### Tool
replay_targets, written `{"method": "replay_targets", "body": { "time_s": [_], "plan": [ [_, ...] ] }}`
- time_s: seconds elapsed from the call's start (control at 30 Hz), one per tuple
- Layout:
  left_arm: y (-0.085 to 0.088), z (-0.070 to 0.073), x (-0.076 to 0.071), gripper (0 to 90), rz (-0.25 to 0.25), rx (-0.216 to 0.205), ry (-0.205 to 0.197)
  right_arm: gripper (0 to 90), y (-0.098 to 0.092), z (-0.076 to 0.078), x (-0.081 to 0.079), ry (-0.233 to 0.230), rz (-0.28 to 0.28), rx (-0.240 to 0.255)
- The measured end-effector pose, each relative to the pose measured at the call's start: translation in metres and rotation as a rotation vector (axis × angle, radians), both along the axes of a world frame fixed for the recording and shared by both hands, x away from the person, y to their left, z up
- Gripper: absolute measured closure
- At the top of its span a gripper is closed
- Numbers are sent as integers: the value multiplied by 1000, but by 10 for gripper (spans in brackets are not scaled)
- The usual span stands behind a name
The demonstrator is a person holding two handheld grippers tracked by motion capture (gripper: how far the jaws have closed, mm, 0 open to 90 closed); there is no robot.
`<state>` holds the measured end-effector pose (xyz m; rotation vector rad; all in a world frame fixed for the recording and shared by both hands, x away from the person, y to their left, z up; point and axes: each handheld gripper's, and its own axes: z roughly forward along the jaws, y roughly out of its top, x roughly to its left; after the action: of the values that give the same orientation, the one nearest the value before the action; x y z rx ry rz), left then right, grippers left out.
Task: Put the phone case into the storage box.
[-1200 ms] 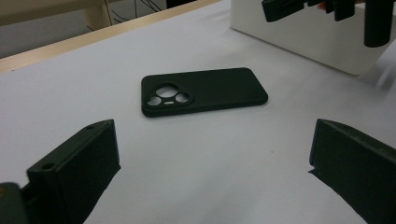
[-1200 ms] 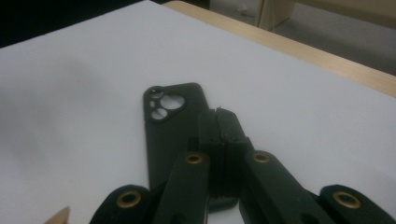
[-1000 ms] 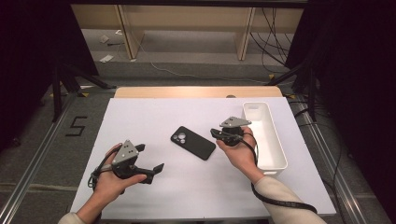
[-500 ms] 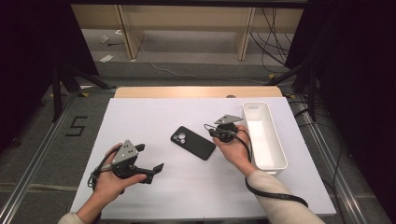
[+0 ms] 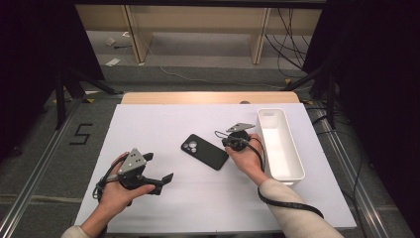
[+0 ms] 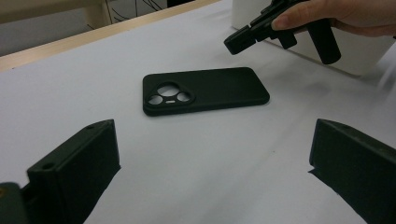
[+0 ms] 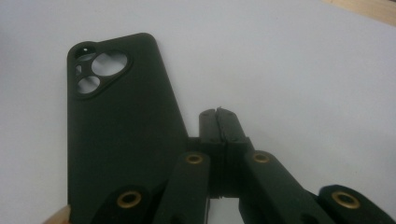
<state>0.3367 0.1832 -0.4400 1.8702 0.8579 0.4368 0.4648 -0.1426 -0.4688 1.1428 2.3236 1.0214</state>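
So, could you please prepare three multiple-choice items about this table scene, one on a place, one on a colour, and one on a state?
1. Where does the black rectangular phone case lie?
A. Inside the bin
B. On the white table cover, left of the long white plastic bin
C. On the floor

2. What colour is the bin?
A. White
B. Red
C. Green

3. How do the jaws of the right gripper stand?
A. Wide open
B. Shut on the case
C. Shut with nothing between them

Answers:
1 B, the high view shows the case flat on the cover beside the bin.
2 A, its walls are plainly white.
3 C, the right gripper view shows both jaws pressed together next to the case.
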Motion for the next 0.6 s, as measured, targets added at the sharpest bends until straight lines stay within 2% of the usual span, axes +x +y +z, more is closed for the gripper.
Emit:
{"method": "replay_targets", "body": {
  "time_s": [0.3, 0.6],
  "plan": [
    [0, 0, 0, 10, 2, -2, 2, 900, 3, -5, 0, 25, 2, -40],
    [0, 0, 0, 11, 1, -1, 3, 900, -1, -11, 3, 43, -10, -52]
  ]
}}
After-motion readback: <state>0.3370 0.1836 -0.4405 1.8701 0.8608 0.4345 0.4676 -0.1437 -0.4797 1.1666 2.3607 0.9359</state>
